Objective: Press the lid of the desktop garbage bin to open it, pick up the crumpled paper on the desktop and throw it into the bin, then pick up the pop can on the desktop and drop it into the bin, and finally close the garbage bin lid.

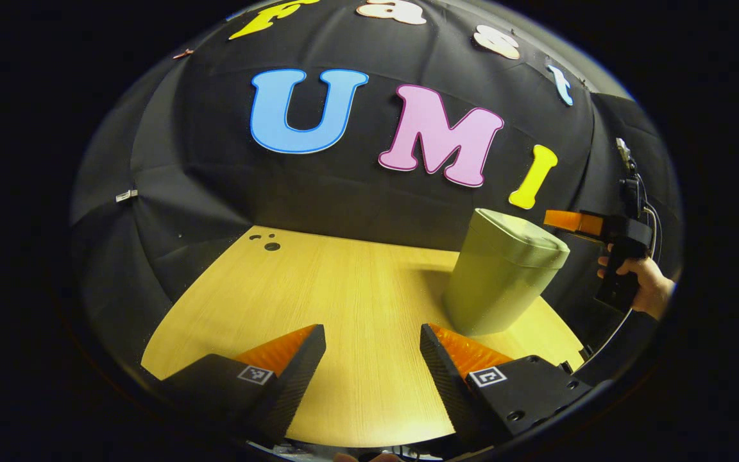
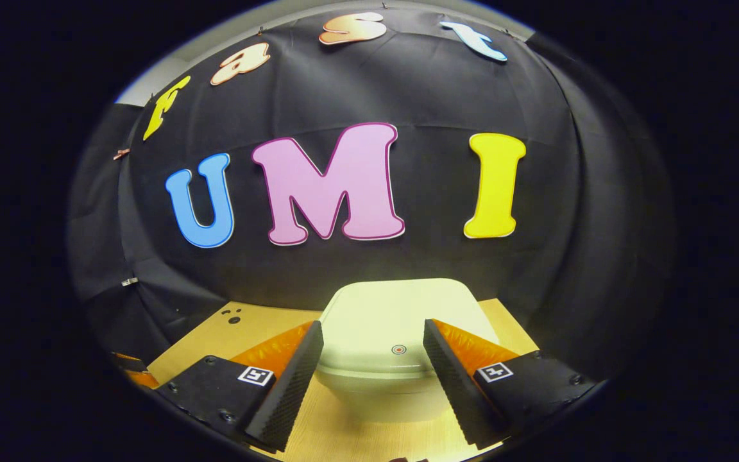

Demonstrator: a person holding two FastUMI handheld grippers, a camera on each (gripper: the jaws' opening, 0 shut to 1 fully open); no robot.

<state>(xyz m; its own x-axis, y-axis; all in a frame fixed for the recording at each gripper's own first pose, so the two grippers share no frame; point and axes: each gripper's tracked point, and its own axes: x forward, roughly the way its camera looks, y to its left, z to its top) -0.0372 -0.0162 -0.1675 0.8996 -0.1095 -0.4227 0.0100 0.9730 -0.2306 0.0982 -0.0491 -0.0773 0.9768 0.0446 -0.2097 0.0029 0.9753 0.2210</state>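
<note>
The tabletop (image 1: 356, 301) is a light wood-grain surface bounded at its far edge by the black cloth wall (image 1: 344, 192). In the left gripper view, the broad stretch of tabletop from the near edge to the far left corner carries no objects; a few small dark holes (image 1: 267, 242) sit close to that far left corner. The garbage bin (image 1: 501, 276) occupies the right side of the tabletop, close to the far edge and near the right edge.

The garbage bin is a pale green, upright container with rounded corners, its body narrowing toward the base. Its lid (image 2: 401, 321) lies flat and closed on the rim. In the right gripper view, a small red ring mark (image 2: 398, 350) shows on the lid near its front edge.

The left gripper (image 1: 373, 346) is held above the near part of the tabletop with its fingers spread wide and nothing between them; it touches nothing. The right gripper (image 2: 373, 343) is positioned above the front of the lid, fingers spread wide and empty, with the ring mark appearing between them. Whether the fingers touch the lid cannot be told. In the left gripper view, this gripper shows beside the bin's top at the right edge, held by a hand (image 1: 645, 285).
</note>
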